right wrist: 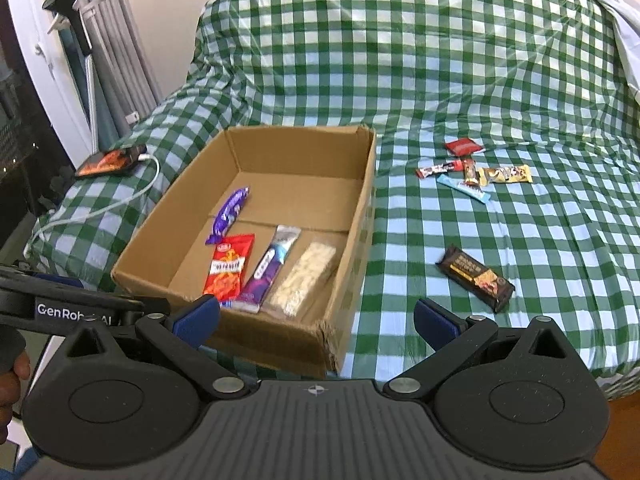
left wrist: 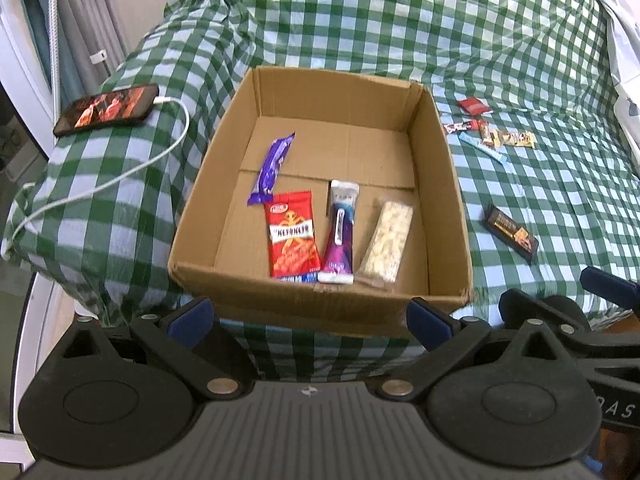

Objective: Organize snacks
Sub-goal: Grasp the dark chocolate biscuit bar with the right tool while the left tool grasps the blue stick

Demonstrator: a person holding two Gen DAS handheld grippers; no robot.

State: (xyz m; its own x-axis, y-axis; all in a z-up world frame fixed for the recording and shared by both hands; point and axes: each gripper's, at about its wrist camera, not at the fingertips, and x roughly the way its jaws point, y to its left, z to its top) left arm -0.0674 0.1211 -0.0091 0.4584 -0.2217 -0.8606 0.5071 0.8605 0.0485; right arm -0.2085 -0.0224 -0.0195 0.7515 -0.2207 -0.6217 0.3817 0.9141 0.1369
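Straight ahead in the left wrist view, the left claw is spread wide and empty just short of the cardboard box on the green checked bed cover; inside lie a purple bar, a red snack packet, a purple-and-white pouch and a clear-wrapped pale bar, while a phone on its white cable sits left of the box. Over in the right wrist view, the right claw is likewise released and holds nothing, with the box's near corner between its fingers, a dark chocolate bar just beyond its right finger, and a cluster of small wrapped snacks farther off, well apart from the claw.
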